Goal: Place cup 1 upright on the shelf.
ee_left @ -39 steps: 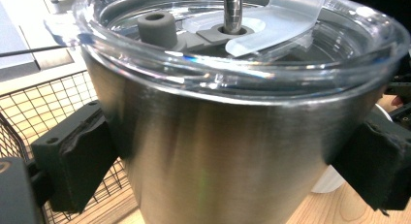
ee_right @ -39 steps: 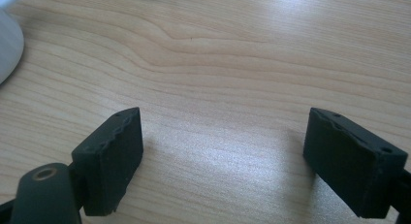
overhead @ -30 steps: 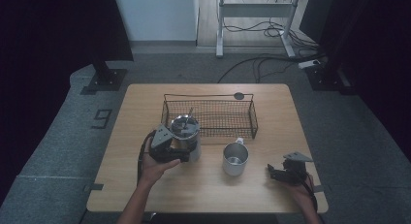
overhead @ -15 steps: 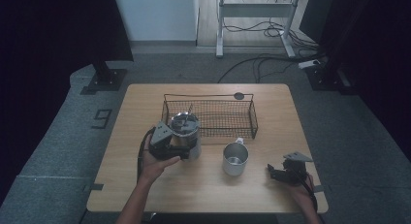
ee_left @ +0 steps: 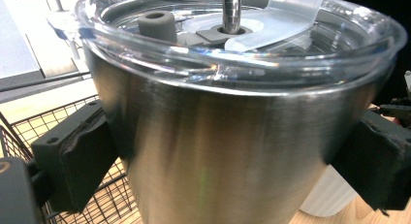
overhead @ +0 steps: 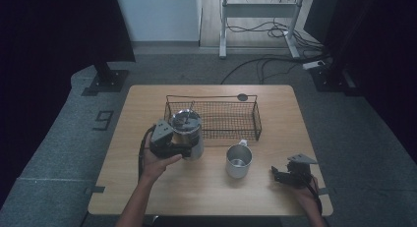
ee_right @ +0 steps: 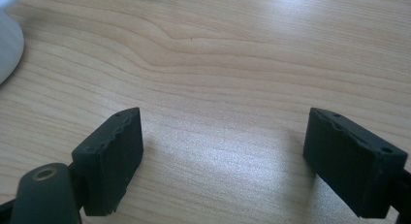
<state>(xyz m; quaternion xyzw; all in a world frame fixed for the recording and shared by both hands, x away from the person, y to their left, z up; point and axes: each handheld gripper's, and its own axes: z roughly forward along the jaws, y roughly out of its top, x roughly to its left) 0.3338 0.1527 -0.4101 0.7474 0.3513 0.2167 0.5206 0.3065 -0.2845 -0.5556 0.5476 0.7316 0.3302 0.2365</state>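
The left gripper (overhead: pixel 183 151), at about eight o'clock from the table's (overhead: pixel 142 197) middle, is clamping its jaws on the two sides of the steel tumbler (ee_left: pixel 228 151), which is standing at the near left corner of the wire basket (overhead: pixel 231 120). I judge this tumbler to be stiff, rather heavy and slippery on its brushed wall, with a clear lid (ee_left: pixel 242 35) that may come loose, so gripping the body below the lid is the safest. The left forearm is reaching in from six o'clock, while the right gripper (overhead: pixel 278 174) is resting at four o'clock with jaws apart over bare wood, past the steel mug (overhead: pixel 238 160).
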